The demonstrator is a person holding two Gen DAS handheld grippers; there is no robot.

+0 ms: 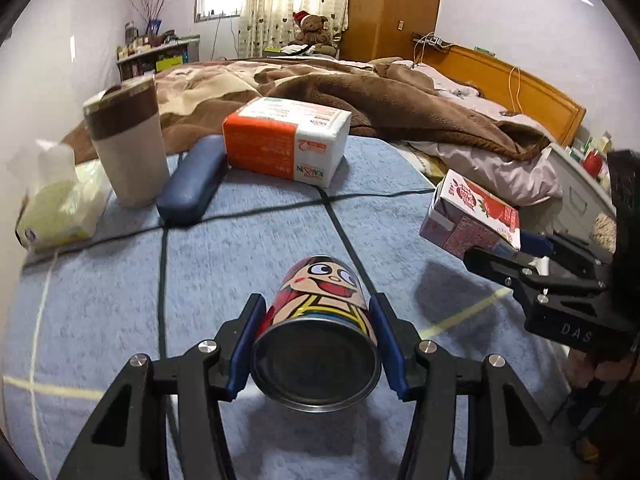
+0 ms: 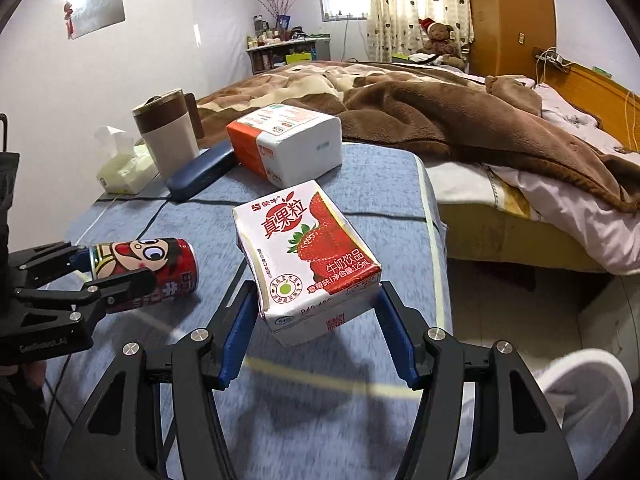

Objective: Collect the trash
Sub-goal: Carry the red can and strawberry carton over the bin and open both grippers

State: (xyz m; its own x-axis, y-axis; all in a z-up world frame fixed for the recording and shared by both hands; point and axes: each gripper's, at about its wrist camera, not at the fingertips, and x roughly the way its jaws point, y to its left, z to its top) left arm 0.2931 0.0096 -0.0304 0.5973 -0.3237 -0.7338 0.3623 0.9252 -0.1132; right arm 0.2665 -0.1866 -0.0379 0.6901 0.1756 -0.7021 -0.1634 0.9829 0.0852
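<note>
Left wrist view: the left gripper (image 1: 318,338) clamps a cartoon-printed drink can (image 1: 320,320), its base toward the camera, held above the blue tablecloth (image 1: 100,300); open cloth lies ahead.

Right wrist view: the right gripper (image 2: 314,330) grips a strawberry milk carton (image 2: 308,248), tilted, with the table edge (image 2: 434,216) just right.

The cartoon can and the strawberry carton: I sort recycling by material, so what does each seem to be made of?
The cartoon can looks like metal: its bare end is a dull grey disc with a rolled rim, and the printed wall is glossy. The strawberry carton looks like coated paperboard: sharp folded edges, flat panels, a soft sheen on the print. Any inner lining cannot be seen.
</note>
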